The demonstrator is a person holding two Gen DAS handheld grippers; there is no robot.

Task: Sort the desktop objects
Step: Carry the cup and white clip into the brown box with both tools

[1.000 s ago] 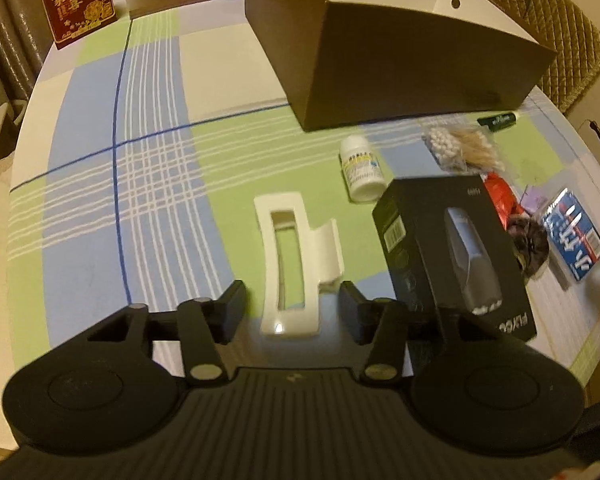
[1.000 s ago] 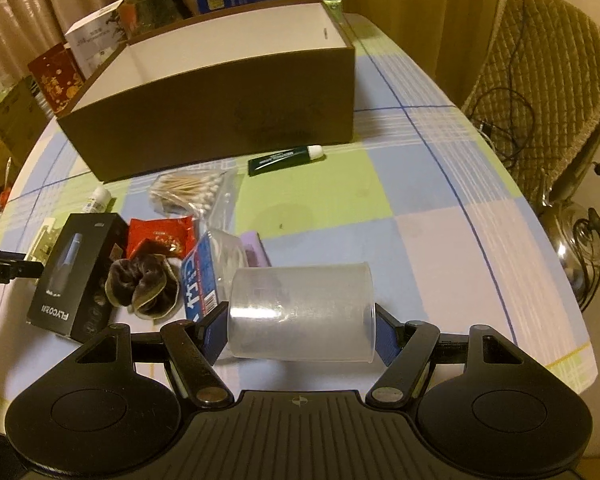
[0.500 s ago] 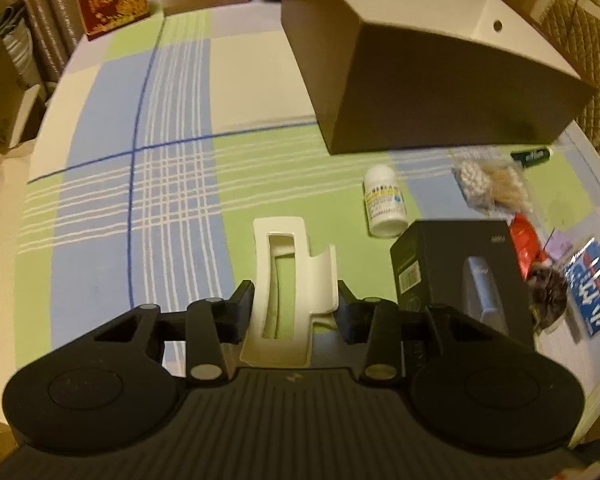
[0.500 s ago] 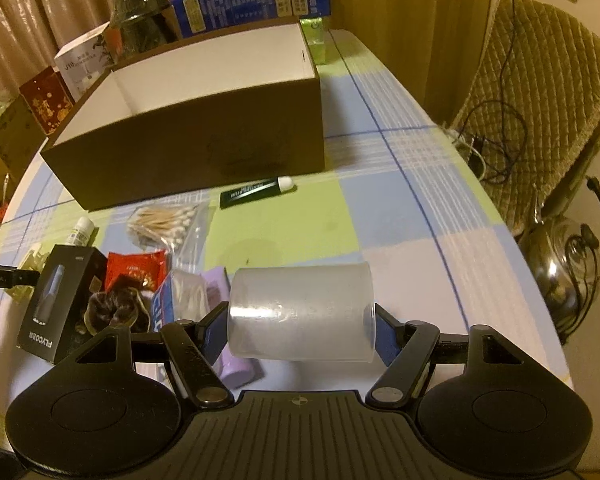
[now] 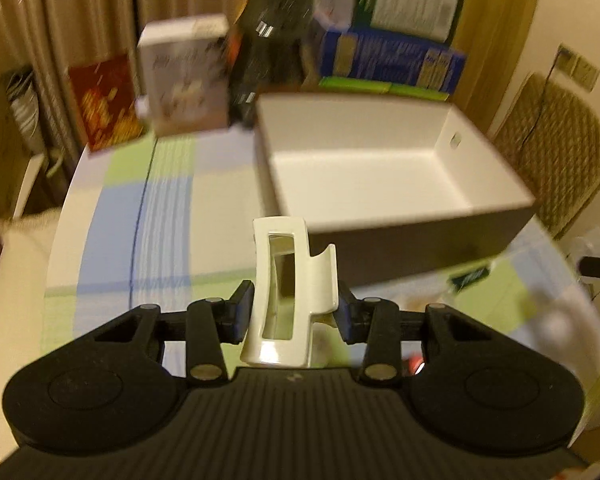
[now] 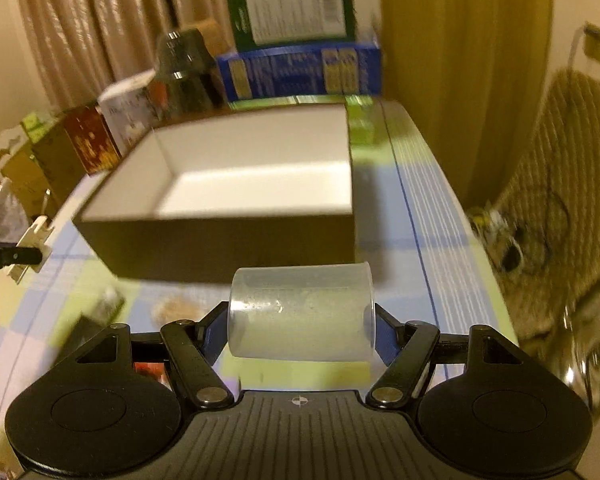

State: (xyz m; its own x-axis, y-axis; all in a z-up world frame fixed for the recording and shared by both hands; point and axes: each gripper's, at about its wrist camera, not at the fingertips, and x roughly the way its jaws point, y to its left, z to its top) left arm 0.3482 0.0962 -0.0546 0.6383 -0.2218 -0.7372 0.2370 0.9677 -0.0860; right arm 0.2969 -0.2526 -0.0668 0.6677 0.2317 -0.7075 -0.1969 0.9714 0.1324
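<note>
The left tongs are clamped on a white hair claw clip, held up off the worktop just short of the open box. The right tongs pinch a frosted plastic cup lying sideways, also in the air near the front wall of the box. Its white floor looks bare. The step in hand seems to be carrying both items over the near wall. To do it well, each load should clear the rim fully before going down, the two sets of tongs should head for separate ends so they do not meet, and each should let go low inside, since the cup would likely roll if dropped.
</note>
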